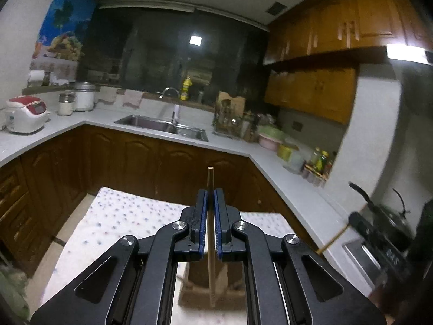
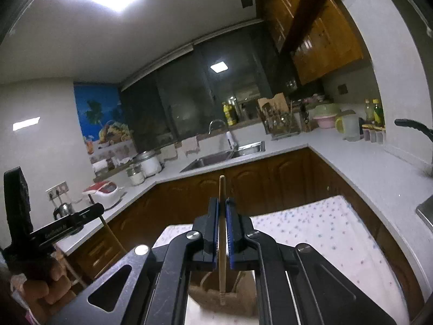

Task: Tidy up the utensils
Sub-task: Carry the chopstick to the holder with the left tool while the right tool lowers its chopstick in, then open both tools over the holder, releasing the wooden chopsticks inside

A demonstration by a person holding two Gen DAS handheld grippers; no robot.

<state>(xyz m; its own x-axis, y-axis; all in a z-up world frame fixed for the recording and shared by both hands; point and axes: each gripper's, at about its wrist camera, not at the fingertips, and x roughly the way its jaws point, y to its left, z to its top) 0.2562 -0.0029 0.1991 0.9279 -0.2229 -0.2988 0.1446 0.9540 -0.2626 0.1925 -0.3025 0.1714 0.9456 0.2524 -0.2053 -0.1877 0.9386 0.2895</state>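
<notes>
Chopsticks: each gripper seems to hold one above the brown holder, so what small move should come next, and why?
Probably lower both sticks a little toward the brown holder. The left gripper is shut on a chopstick and the right gripper on another chopstick. Both sticks stand upright, their lower tips over the holder on the dotted cloth.

The right tool [image 2: 222, 216] pinches an upright wooden chopstick [image 2: 222, 243] above a brown holder [image 2: 213, 299].

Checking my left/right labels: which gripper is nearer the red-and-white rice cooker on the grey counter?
Left. The left gripper sits on the rice cooker's side; the right gripper sits beyond it, farther from that counter.
</notes>
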